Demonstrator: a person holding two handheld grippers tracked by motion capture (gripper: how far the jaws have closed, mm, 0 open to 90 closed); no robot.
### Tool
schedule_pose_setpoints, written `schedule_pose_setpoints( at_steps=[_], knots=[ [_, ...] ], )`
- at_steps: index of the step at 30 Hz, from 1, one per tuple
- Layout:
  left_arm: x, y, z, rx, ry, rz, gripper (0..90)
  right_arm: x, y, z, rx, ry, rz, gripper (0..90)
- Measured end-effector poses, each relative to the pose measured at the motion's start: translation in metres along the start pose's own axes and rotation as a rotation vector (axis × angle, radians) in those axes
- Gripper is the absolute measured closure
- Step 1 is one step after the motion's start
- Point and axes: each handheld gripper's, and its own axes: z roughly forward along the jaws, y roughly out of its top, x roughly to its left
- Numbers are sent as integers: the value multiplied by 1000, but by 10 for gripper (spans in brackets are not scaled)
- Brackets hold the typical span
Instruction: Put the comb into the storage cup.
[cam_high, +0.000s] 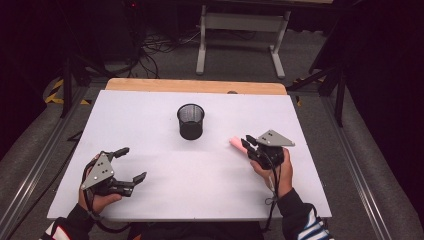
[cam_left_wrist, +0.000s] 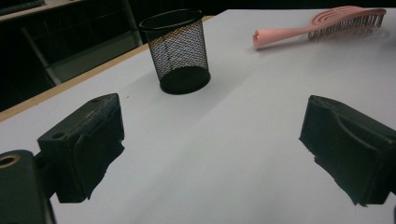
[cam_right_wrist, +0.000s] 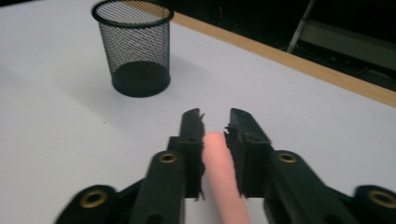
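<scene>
A pink hairbrush lies with its handle (cam_right_wrist: 223, 172) between the jaws of my right gripper (cam_right_wrist: 215, 117), whose pads press on it from both sides. From above, the handle's tip (cam_high: 234, 142) pokes out to the left of that gripper (cam_high: 247, 143), at the table's right. The left gripper view takes in the whole brush (cam_left_wrist: 322, 24), bristled head to the right. A black mesh cup (cam_high: 190, 121) stands upright and empty at the middle back. My left gripper (cam_high: 134, 163) rests at the front left, jaws wide open with nothing between them (cam_left_wrist: 210, 154).
The white tabletop (cam_high: 200, 175) ends in a wooden strip (cam_high: 195, 86) at the far side. Beyond it stand a white table frame (cam_high: 242, 22) and floor cables (cam_high: 160, 47). Metal rails (cam_high: 35, 170) run along both sides.
</scene>
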Motion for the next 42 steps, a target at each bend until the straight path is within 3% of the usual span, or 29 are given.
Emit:
schedule_pose_setpoints(
  at_steps=[3,8,9,10,15,18,20,26,42],
  knots=[
    [0,0,-1,0,4,7,73,-6,10,20,97,-2,24,898],
    [0,1,-3,-10,14,23,92,-14,18,52,259,-30,31,900],
    [0,1,-3,-10,14,23,92,-14,18,52,259,-30,31,900],
    [-1,1,-3,-12,14,22,92,-17,18,68,325,-43,38,900],
    [0,0,-3,-11,6,11,92,-22,15,90,426,-76,47,900],
    [1,0,-4,-11,7,15,96,-23,15,96,462,-73,49,900],
    [0,1,-4,-17,8,7,103,-22,14,101,517,-50,38,900],
    [2,1,-4,-14,7,6,103,-13,14,100,547,8,7,900],
    [1,0,-2,0,-2,4,103,12,2,77,524,148,-43,900]
  ],
)
